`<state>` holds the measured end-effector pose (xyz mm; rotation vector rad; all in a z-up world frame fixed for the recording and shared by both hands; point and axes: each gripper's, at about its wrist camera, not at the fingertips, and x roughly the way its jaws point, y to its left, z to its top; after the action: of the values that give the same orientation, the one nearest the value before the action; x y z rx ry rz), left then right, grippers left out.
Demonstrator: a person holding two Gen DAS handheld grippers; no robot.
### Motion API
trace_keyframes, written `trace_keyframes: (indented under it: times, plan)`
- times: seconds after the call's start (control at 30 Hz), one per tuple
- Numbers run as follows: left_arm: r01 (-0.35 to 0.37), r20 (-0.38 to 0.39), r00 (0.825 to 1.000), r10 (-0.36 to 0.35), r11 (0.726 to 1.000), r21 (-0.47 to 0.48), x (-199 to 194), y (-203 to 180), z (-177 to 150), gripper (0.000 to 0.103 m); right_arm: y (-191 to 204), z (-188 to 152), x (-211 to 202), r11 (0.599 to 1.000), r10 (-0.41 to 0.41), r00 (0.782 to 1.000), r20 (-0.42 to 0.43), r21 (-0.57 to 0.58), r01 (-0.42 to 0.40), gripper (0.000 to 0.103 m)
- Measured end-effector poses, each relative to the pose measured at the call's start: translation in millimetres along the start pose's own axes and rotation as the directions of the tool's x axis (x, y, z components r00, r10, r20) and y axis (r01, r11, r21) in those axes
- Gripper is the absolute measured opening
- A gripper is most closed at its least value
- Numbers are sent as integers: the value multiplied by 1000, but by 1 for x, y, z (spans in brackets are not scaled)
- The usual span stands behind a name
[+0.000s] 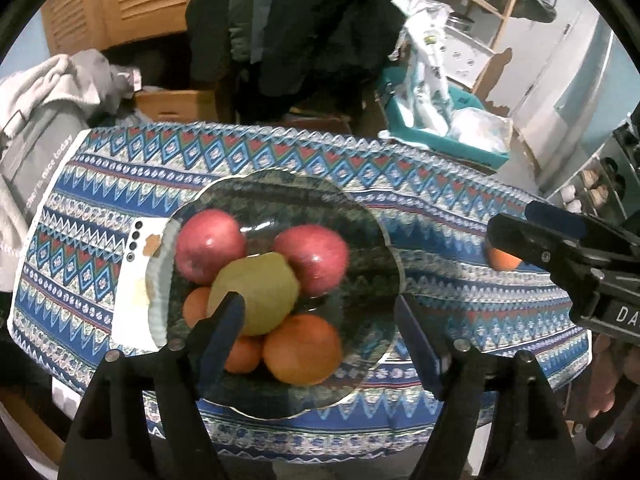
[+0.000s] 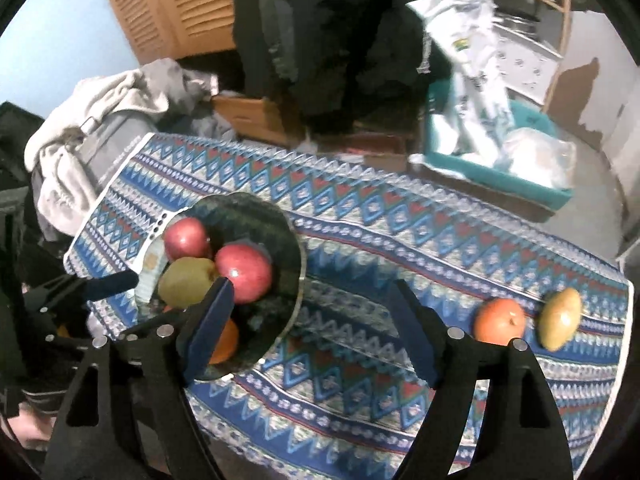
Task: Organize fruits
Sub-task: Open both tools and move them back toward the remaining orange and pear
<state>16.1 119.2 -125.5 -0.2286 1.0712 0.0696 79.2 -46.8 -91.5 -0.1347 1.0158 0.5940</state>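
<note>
Jaws of both grippers spread apart, nothing held.
The orange [image 2: 500,321] beside the pear [image 2: 560,319] is best straddled squarely, then carried to the bowl [image 2: 290,248].

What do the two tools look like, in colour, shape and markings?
Both the left tool and the right tool have black triangular frames with cut-out holes, silver round pins and dark blue finger pads. White letters "DA" mark the right tool's body in the left wrist view.

Jaws are held wide apart over the glass bowl [image 1: 360,216]; a green pear [image 1: 260,292] is seen just ahead, red apples [image 1: 210,246] beyond, oranges [image 1: 304,354] between them.
</note>
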Motion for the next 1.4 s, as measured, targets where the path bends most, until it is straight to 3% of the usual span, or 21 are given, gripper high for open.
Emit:
trace_keyframes:
  times: [0.33, 0.97, 1.4]
  plan:
    - [30, 35, 999, -33, 997, 74, -15, -45, 4, 79, -42, -20, -42, 992, -118, 991, 60, 40, 116, 80]
    - [77, 60, 994, -89, 980, 183, -29, -116, 3, 81, -97, -56, -107, 960, -274, 949, 158, 96, 261, 85]
    - [103, 50, 992, -119, 965, 243, -26, -160, 3, 81, -126, -72, -126, 950, -300, 939, 168, 145, 278, 85]
